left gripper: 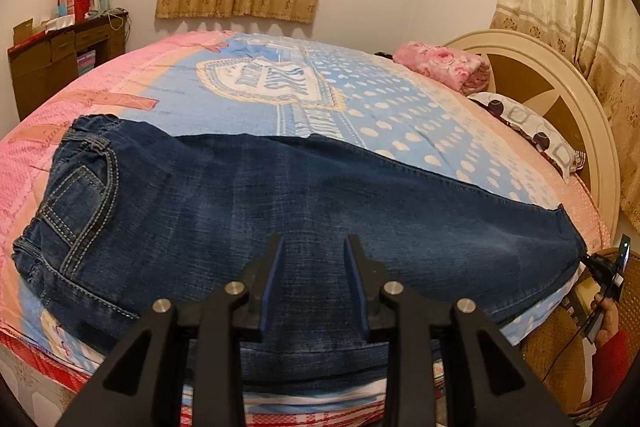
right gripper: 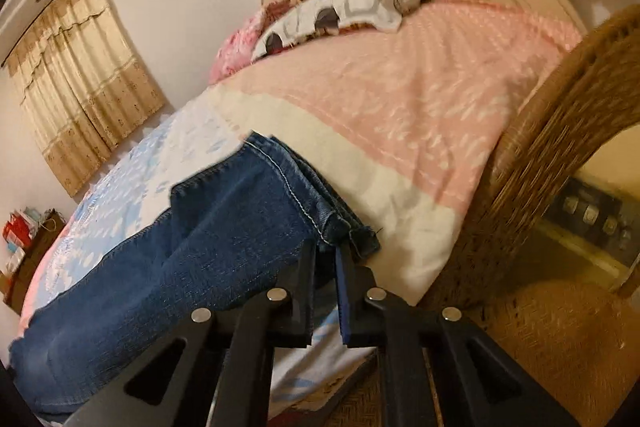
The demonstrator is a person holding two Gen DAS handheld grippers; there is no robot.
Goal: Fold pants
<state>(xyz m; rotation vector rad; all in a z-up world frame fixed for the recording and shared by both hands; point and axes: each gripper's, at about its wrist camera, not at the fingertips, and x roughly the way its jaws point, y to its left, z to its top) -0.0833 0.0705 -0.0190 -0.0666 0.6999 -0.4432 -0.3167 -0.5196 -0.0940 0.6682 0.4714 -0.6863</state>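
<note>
Dark blue jeans (left gripper: 280, 195) lie flat on the bed, folded lengthwise. The waist and back pocket are at the left and the legs run to the right. My left gripper (left gripper: 315, 259) hovers over the thigh part near the bed's front edge. Its jaws stand apart, and flat denim shows through the gap with nothing pinched. In the right wrist view the leg hems (right gripper: 340, 223) reach the cream band of the sheet. My right gripper (right gripper: 326, 251) is shut on the hem's near corner. The left wrist view also shows that gripper (left gripper: 588, 259) at the leg end, with a person's hand (left gripper: 606, 315) behind it.
The bed wears a pink and blue printed sheet (left gripper: 360, 99). At the head end are a cream round headboard (left gripper: 560, 99), a patterned pillow (left gripper: 528, 131) and a folded pink blanket (left gripper: 440, 67). A wicker chair (right gripper: 560, 167) stands beside the bed, and a wooden desk (left gripper: 60, 55) sits far left.
</note>
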